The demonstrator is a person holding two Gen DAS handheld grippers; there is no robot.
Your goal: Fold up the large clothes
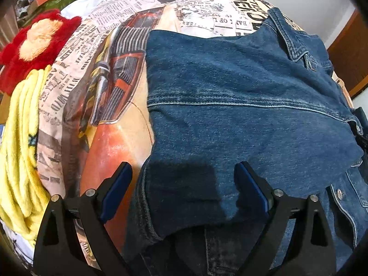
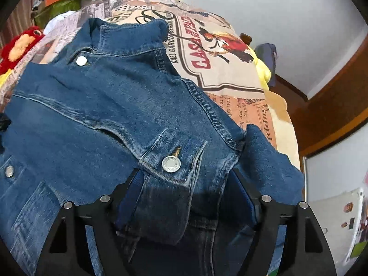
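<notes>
Where grey walls (image 2: 264, 7) rise, denim jacket (image 1: 230, 96) on newsprint-patterned bedspread (image 1: 161, 2).

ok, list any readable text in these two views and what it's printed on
"CASA" in big red letters, the rest of the word unclear: bedspread, right wrist view.
"GAEL GARCIA BERNAL", small black print beside it: same bedspread.
"BANK OF", upside down, partly legible: bedspread's newspaper print, left wrist view.
Other newspaper columns: too small or blurred.
Denim jacket button: embossing unreadable.
</notes>
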